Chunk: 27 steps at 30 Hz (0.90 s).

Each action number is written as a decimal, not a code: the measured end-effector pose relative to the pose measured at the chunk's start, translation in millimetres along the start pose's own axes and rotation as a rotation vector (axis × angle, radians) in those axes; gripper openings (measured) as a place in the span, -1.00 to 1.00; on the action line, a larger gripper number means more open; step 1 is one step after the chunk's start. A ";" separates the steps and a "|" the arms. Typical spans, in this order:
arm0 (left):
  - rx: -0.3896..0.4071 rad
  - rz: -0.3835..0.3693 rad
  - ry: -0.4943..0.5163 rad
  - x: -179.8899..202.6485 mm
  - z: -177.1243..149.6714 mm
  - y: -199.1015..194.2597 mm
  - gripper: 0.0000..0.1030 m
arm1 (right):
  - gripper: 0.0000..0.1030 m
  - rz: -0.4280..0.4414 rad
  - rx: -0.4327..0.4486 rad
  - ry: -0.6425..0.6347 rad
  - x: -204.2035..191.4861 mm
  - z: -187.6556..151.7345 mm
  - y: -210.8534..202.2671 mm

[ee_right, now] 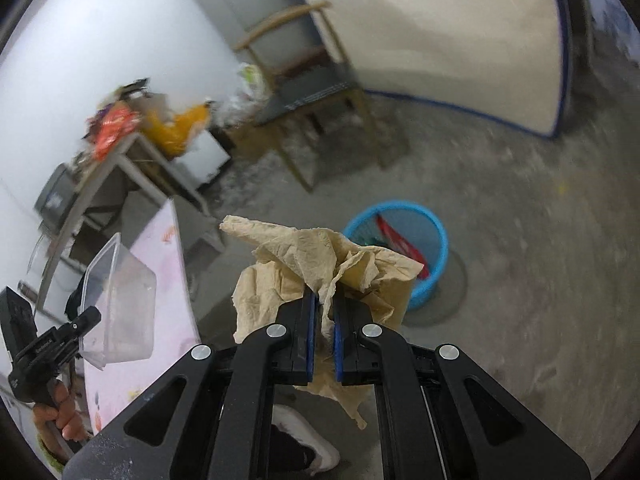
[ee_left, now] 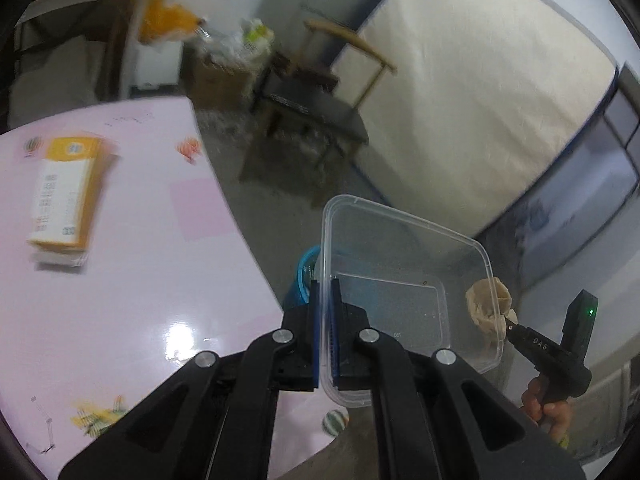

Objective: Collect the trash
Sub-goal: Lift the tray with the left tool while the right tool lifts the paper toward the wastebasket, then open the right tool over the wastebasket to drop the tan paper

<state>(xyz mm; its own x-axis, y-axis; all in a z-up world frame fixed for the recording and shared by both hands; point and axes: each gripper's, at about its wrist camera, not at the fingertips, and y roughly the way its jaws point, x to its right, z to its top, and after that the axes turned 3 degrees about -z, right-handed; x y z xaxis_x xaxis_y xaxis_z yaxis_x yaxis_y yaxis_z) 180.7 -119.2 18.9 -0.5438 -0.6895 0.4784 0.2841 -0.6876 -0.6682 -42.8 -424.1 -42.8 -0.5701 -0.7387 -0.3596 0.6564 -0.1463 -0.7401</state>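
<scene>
My left gripper [ee_left: 325, 285] is shut on the rim of a clear plastic food container [ee_left: 404, 280], held tilted past the edge of the pink table [ee_left: 132, 280]. The same container [ee_right: 120, 304] shows in the right wrist view, at the left. My right gripper [ee_right: 325, 296] is shut on a crumpled beige paper napkin [ee_right: 304, 264], held in the air over the grey floor. The napkin [ee_left: 489, 306] also shows behind the container in the left wrist view. A blue plastic trash basket [ee_right: 416, 248] stands on the floor just beyond the napkin, with red wrapping inside. Its rim [ee_left: 306, 272] peeks out beside my left fingers.
An orange and white box [ee_left: 64, 192] lies on the pink table. A wooden chair [ee_right: 316, 88] stands on the floor further back. A mattress [ee_left: 480, 108] leans against the wall. A cluttered side table [ee_right: 116, 148] holds bags. A shoe [ee_right: 308, 444] is under my right gripper.
</scene>
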 end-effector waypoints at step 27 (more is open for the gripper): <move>-0.467 0.362 0.267 52.1 26.4 330.9 -0.93 | 0.18 -0.132 -0.300 0.243 106.3 93.2 283.3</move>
<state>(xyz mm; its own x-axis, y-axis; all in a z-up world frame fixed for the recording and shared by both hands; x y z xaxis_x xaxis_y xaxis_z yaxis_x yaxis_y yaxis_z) 267.3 -388.7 -162.2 -0.6731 -0.7373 0.0580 0.1460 -0.2093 -0.9669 128.6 -605.5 -237.7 -0.7633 -0.5445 -0.3477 0.4171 -0.0044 -0.9088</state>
